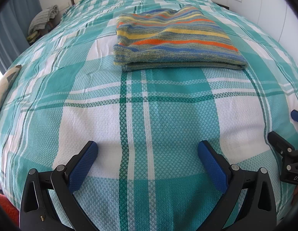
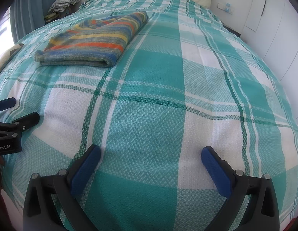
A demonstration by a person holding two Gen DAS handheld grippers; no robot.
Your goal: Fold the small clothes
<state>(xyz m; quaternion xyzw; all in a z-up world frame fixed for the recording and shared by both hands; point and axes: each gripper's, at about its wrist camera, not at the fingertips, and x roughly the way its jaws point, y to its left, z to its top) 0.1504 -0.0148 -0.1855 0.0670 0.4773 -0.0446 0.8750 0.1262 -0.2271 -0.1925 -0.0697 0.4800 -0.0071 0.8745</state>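
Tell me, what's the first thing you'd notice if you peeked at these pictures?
The folded stripy knit garment, orange, yellow and blue, jumps out first, lying neatly in the middle of the bed. Next comes the big teal-and-white checked bedspread that covers everything under it. Up close, the left gripper and right gripper wait wide open, holding nothing.

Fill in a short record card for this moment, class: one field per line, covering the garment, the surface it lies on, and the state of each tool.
garment: striped knit garment, folded into a flat rectangle
surface: teal and white plaid bedspread
left tool: open, holding nothing, short of the garment
right tool: open, holding nothing, over bare bedspread
contact: neither tool touches the garment
background: pile of cloth beside the bed's far corner
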